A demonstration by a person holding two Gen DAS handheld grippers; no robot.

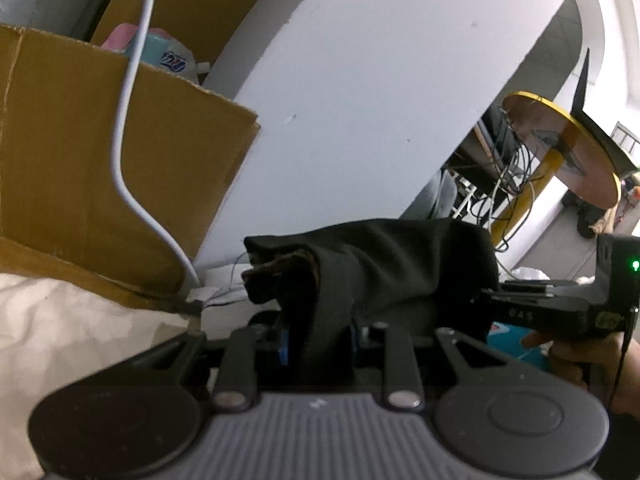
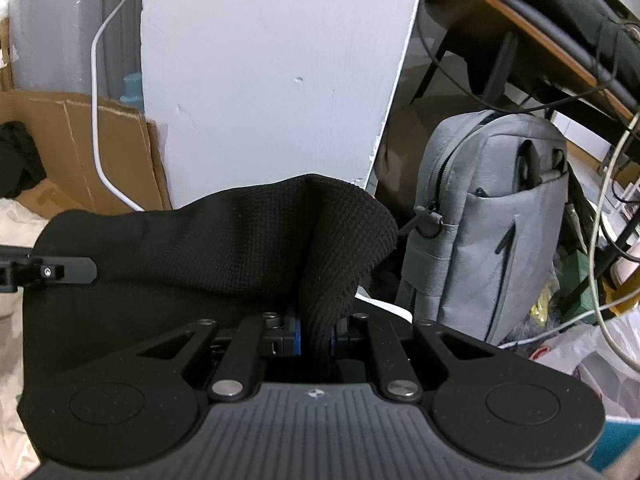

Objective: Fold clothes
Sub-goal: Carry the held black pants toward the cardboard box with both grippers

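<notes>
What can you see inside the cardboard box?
Inside the cardboard box, a pink and light-blue package with blue lettering shows above the rim. A white cable crosses its front. The box wall hides everything lower.

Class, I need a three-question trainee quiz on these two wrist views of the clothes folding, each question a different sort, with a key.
1. True or false: the left gripper is shut on the black garment.
2. What stands right of the garment in the right wrist view? A) grey bag B) red bucket C) wooden stool
3. Fill in: the white cable hangs in front of the cardboard ____.

Key: 1 true; 2 A; 3 box. The right gripper also clamps the garment.
</notes>
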